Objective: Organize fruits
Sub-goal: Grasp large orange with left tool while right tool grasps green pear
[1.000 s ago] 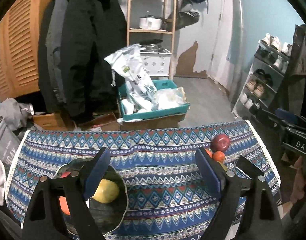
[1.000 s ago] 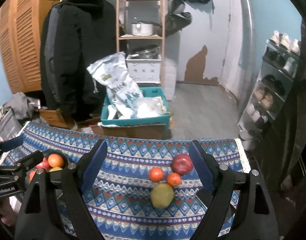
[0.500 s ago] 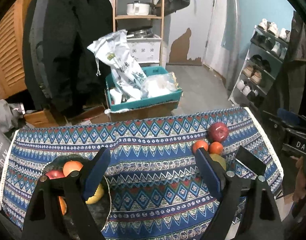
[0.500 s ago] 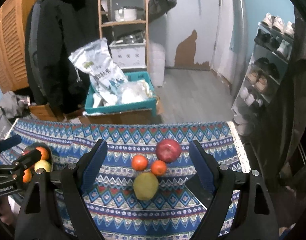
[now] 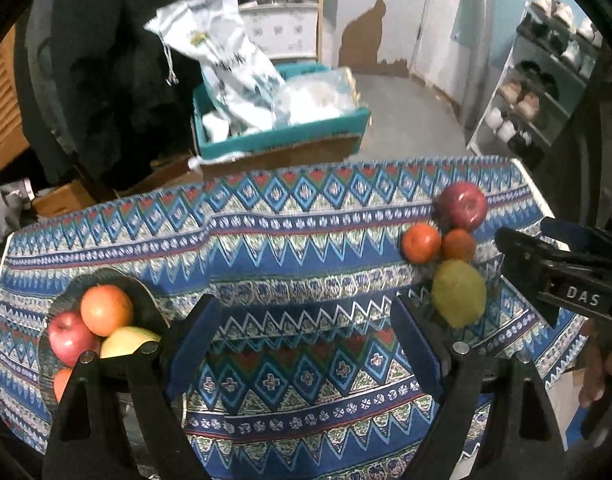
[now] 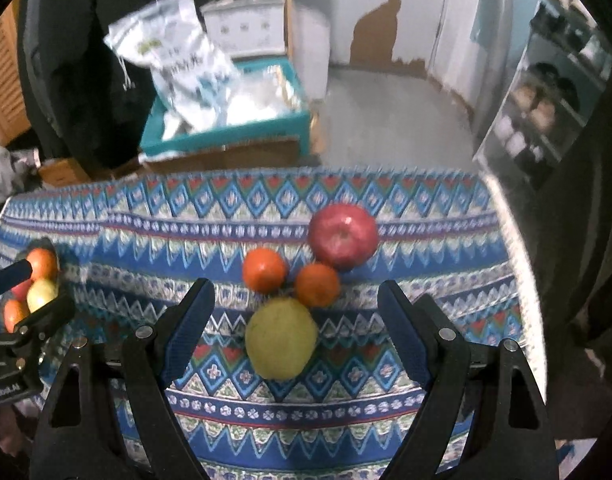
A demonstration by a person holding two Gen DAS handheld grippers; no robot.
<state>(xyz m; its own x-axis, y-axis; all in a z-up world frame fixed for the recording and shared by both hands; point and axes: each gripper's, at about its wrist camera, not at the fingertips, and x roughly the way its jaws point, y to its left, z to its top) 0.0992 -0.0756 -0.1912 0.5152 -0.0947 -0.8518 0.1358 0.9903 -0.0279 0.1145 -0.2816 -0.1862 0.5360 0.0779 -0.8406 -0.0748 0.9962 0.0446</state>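
On the patterned blue tablecloth (image 6: 345, 400) lie a red apple (image 6: 342, 236), two small oranges (image 6: 264, 270) (image 6: 317, 284) and a yellow-green fruit (image 6: 281, 338). My right gripper (image 6: 296, 314) hangs open above them, the yellow-green fruit showing between its blue pads (image 6: 190, 320) without touching. At the table's left a dark bowl (image 5: 142, 304) holds an orange (image 5: 106, 310), a red apple (image 5: 68, 338), a yellow fruit (image 5: 126, 342) and another orange one. My left gripper (image 5: 306, 332) is open over bare cloth right of the bowl. The loose fruits (image 5: 459, 298) show in the left wrist view too.
Beyond the table's far edge stands a teal crate (image 5: 282, 136) with plastic bags on a cardboard box. Dark coats (image 5: 98, 80) hang at the left, a shoe rack (image 5: 545, 80) at the right. The other gripper (image 5: 561, 276) and a hand show at the right edge.
Both grippers have come down and tilted toward the table, so the fruits and bowl look larger and nearer. The jaws have kept the same width. No fruit has moved.
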